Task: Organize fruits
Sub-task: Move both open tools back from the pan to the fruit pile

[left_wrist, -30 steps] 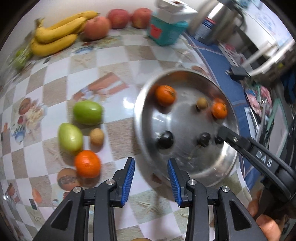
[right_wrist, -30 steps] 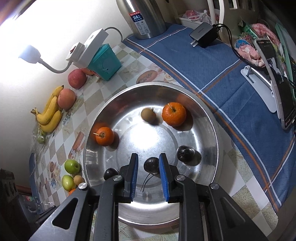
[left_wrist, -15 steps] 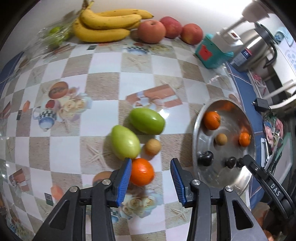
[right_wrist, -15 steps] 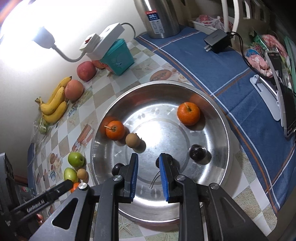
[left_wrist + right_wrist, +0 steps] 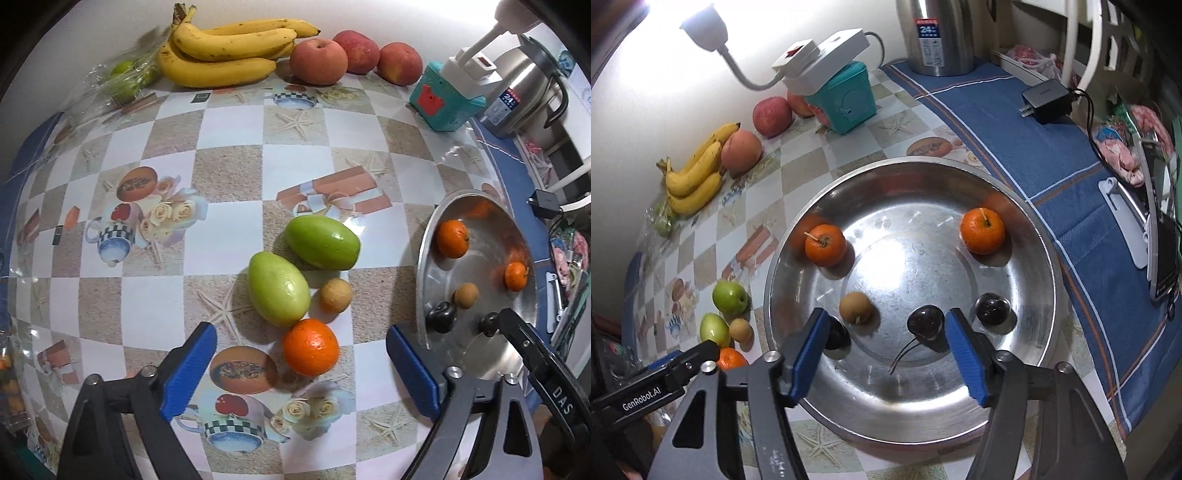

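Left gripper point(image 5: 301, 363), blue pads spread wide and still opening, hangs over a loose tangerine point(image 5: 311, 347) on the checked tablecloth point(image 5: 229, 173); the fruit lies between the pads, touched by neither. Just beyond it lie two green fruits point(image 5: 277, 293) point(image 5: 321, 242) and a small brown fruit point(image 5: 335, 295), close together. Right gripper point(image 5: 884, 356) — jaws likewise opening — stands above the steel basin point(image 5: 1015, 398), with a dark stemmed cherry point(image 5: 925, 323) between its pads, resting free on the metal. The basin also holds two tangerines point(image 5: 825, 244) point(image 5: 982, 230), a brown fruit point(image 5: 855, 307) and two more dark fruits point(image 5: 992, 308) point(image 5: 835, 334). Along the wall — bananas point(image 5: 225, 51), three reddish apples point(image 5: 318, 61), a teal box point(image 5: 445, 103) bearing a white power strip point(image 5: 820, 55), and a metal flask point(image 5: 936, 35).
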